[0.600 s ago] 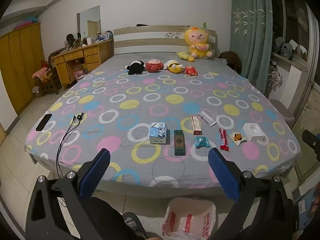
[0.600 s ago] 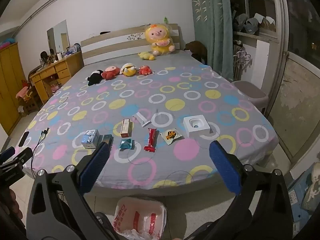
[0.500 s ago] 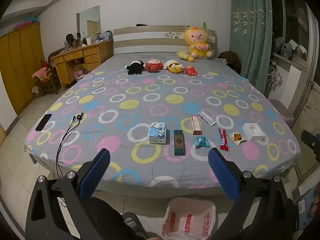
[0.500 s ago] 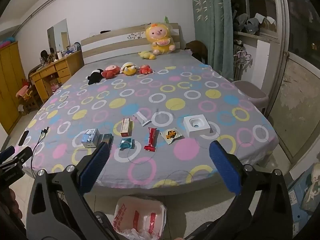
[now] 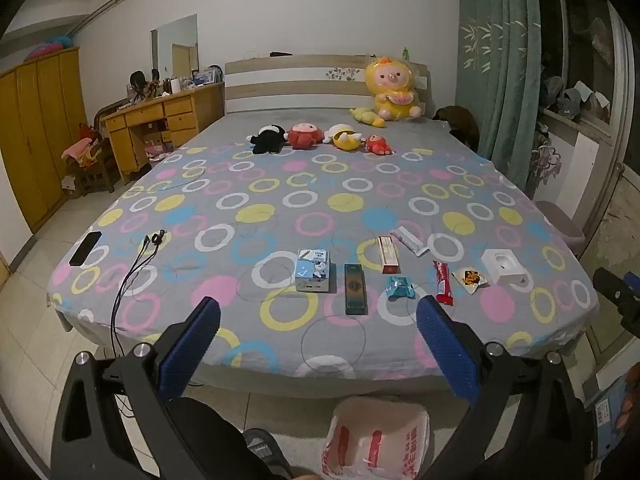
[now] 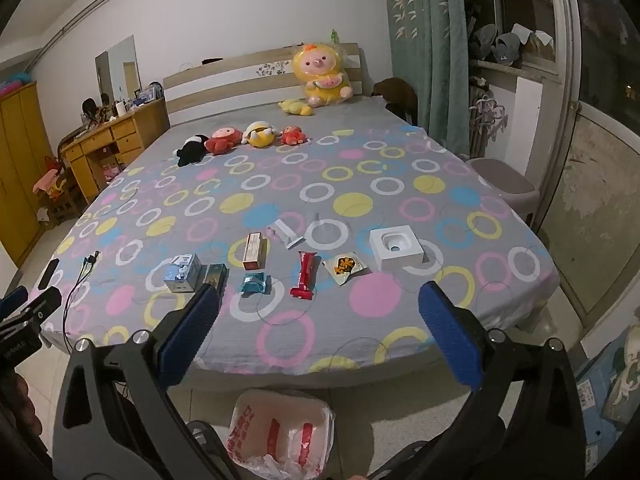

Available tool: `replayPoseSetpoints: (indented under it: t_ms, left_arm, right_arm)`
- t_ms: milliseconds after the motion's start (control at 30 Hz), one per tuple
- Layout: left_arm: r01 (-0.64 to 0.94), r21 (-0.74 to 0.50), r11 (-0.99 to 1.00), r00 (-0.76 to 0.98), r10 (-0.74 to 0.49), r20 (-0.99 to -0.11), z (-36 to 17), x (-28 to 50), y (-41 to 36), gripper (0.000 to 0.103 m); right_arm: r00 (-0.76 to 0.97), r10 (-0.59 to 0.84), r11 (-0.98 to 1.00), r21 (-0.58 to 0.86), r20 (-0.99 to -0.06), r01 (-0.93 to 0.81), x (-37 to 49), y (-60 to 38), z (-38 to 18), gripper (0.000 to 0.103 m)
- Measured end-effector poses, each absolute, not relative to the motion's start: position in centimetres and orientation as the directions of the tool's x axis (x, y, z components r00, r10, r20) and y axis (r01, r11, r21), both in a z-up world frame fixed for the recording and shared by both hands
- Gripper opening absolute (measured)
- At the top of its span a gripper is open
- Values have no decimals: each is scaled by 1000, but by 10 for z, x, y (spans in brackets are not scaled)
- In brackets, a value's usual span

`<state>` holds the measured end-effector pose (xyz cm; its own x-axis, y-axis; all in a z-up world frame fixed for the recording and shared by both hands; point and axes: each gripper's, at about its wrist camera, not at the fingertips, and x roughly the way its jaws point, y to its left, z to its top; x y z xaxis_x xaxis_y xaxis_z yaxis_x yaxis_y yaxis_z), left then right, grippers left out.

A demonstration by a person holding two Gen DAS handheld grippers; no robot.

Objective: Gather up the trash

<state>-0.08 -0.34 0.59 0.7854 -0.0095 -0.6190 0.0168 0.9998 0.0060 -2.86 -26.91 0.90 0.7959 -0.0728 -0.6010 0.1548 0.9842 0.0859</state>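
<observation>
Trash lies in a row near the bed's front edge: a blue carton (image 5: 313,270) (image 6: 183,273), a dark flat box (image 5: 355,289), a teal wrapper (image 5: 399,287) (image 6: 254,282), a red-white box (image 5: 388,254) (image 6: 253,256), a red snack bar (image 5: 442,288) (image 6: 305,275), a yellow packet (image 5: 470,279) (image 6: 344,266), a white tube (image 5: 409,240) and a white square box (image 5: 502,266) (image 6: 395,246). My left gripper (image 5: 318,318) and right gripper (image 6: 318,316) hover open before the bed, holding nothing. A white bag-lined bin (image 5: 376,438) (image 6: 280,434) stands on the floor below.
A phone (image 5: 85,248) and a black cable (image 5: 136,268) lie at the bed's left corner. Plush toys (image 5: 316,139) sit far back. A wooden desk (image 5: 160,128) and wardrobe stand left; a curtain and a stool (image 6: 505,184) stand right. A dark slipper (image 5: 262,446) lies on the floor.
</observation>
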Motion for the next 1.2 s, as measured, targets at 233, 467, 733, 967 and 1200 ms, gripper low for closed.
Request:
replayPoseSetpoints:
  t_ms: [233,467,733,967,1200]
  left_arm:
    - [17,11,1000,791,-7,-611,14,-3,-3,96]
    - [17,13,1000,796,-6,-605,19,-3,-2,96]
    - [17,21,1000,797,-1,-604,20,-4,-3,96]
    - [16,24,1000,799,2,-601,21,-5,-3,96]
    - [16,27,1000,800,4,-599,25,-6,-1,96]
  right_arm:
    - [794,-65,985,86,-605,147,-30,-268,8,98]
    - [792,-48,985,105,-609,140,-29,-267,7,98]
    - [790,-47,985,102,-612,138,-30,-265,6,98]
    - [789,-43,985,106,-613,136,-32,-267,5,98]
    - [788,-48,985,104,-613,141,-33,-267,3,98]
